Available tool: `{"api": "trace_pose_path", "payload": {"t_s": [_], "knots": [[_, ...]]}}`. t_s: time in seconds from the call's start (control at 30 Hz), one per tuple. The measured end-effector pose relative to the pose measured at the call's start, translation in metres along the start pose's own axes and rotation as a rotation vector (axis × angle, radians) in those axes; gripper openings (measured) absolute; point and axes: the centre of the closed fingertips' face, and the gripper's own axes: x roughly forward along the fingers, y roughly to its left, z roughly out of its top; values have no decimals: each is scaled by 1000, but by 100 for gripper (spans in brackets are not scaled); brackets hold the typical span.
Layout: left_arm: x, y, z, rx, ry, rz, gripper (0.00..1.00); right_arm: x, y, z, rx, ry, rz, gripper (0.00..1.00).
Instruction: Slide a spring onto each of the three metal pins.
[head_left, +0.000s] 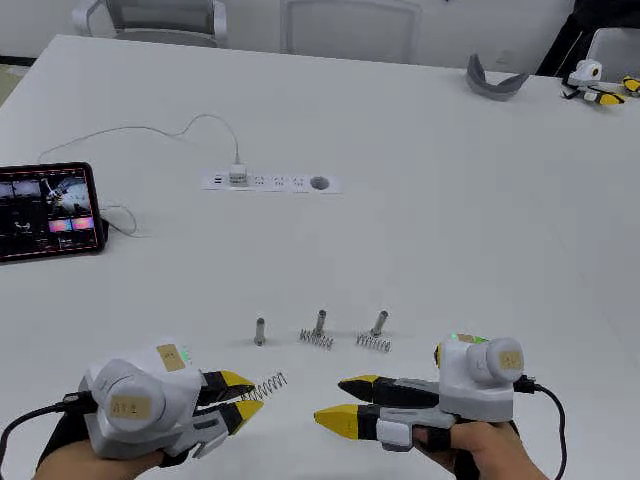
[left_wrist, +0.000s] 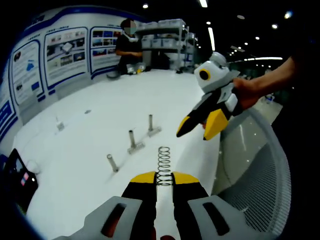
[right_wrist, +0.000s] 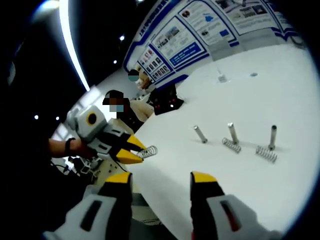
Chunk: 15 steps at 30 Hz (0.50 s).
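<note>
Three short metal pins stand upright on the white table: left pin (head_left: 260, 331), middle pin (head_left: 320, 322), right pin (head_left: 379, 323). A spring (head_left: 316, 339) lies at the foot of the middle pin and another spring (head_left: 374, 343) at the foot of the right pin. My left gripper (head_left: 238, 396) is shut on a third spring (head_left: 265, 386) (left_wrist: 163, 165) that sticks out beyond its yellow tips, near and left of the pins. My right gripper (head_left: 346, 402) (right_wrist: 161, 181) hovers open at the near right with nothing between its fingers.
A tablet (head_left: 47, 210) lies at the left edge, cabled to a white power strip (head_left: 270, 182) mid-table. A grey curved piece (head_left: 494, 82) and a small toy-like object (head_left: 590, 82) sit at the far right. Chairs stand behind the table.
</note>
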Motion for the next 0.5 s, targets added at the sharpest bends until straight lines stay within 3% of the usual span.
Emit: {"api": "trace_pose_path", "payload": {"t_s": [0.5], "knots": [[9,-24,12,58,-3,-62,11,12,20,6,29,-11,96,30]]}}
